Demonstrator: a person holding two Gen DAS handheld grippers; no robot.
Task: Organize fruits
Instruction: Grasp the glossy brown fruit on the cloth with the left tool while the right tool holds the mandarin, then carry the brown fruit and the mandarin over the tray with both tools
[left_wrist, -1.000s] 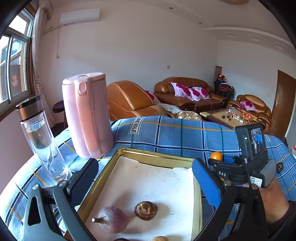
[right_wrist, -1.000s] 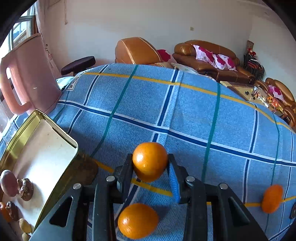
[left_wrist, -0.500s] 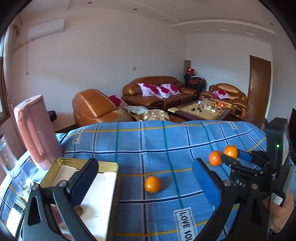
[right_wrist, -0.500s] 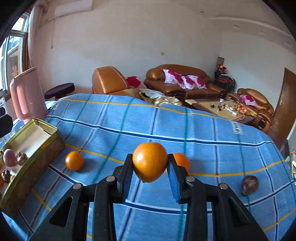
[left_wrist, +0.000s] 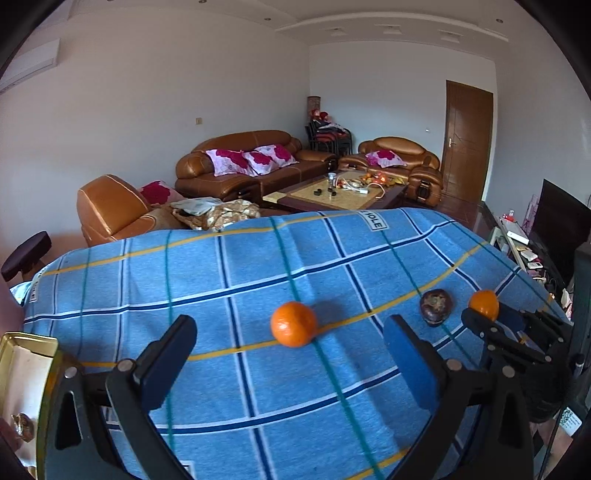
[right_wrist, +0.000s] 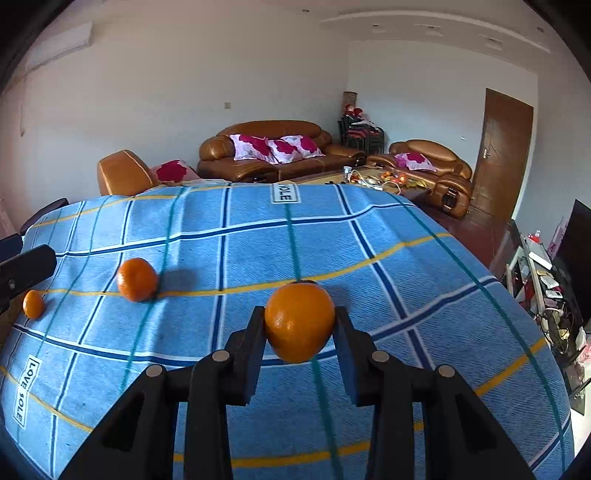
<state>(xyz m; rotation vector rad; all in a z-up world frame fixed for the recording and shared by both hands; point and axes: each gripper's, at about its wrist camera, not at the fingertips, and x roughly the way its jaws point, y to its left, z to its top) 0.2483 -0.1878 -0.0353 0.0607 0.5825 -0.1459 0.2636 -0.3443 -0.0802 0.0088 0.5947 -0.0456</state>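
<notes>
My right gripper (right_wrist: 299, 332) is shut on an orange (right_wrist: 295, 317), held above the blue checked tablecloth (right_wrist: 369, 258). In the left wrist view that same gripper (left_wrist: 487, 317) and its orange (left_wrist: 484, 303) show at the right. My left gripper (left_wrist: 288, 354) stands open with nothing between its fingers. A loose orange (left_wrist: 293, 324) lies on the cloth just beyond them. A dark round fruit (left_wrist: 436, 305) rests to its right. The right wrist view shows the loose orange (right_wrist: 137, 279) and a smaller orange (right_wrist: 33, 303) at the left.
A gold-rimmed tray (left_wrist: 22, 343) with a brown fruit (left_wrist: 22, 426) in it sits at the far left. The table's right edge drops off toward a TV stand (right_wrist: 546, 273). Sofas (left_wrist: 255, 162) and a coffee table (left_wrist: 332, 192) stand behind.
Both views have swung to the right across the table. The pink kettle and glass bottle have left the picture and the tray has slid to the left edge. The right gripper still carries its orange.
</notes>
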